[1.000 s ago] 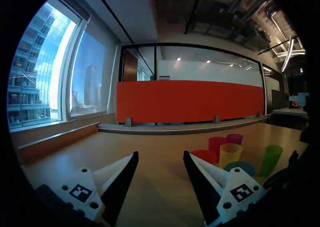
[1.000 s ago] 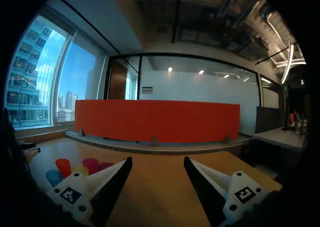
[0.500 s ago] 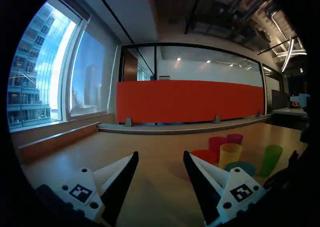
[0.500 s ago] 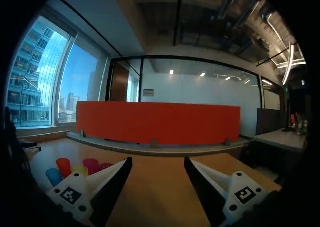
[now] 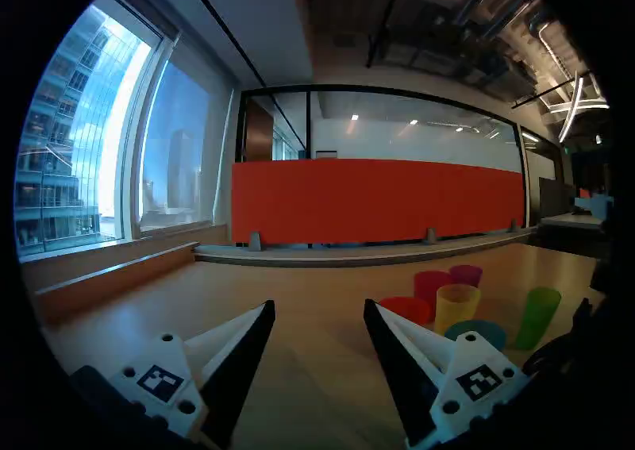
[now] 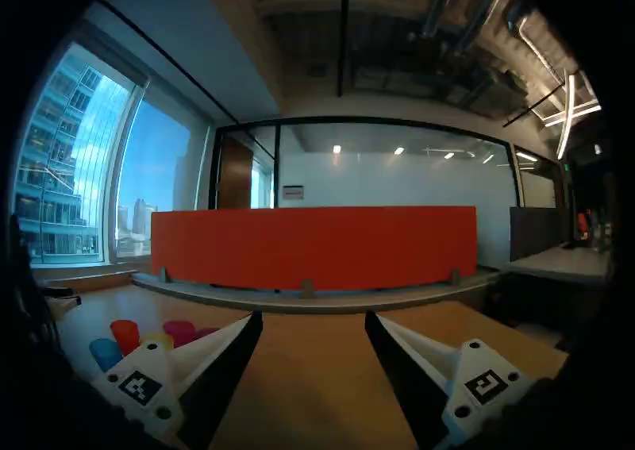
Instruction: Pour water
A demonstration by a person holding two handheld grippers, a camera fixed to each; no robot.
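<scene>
Released and empty, over the tan wooden table (image 5: 317,279): left gripper (image 5: 317,305), right gripper (image 6: 313,317). Between them, standing on that table: cluster of coloured translucent plastic cups (image 5: 456,303).

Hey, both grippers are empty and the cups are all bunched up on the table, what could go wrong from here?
The yellow cup stands close among the red cup, blue cup and crimson cup; the open left gripper reaching for one could knock a neighbour. Pouring into so crowded a group could spill onto the table.
</scene>
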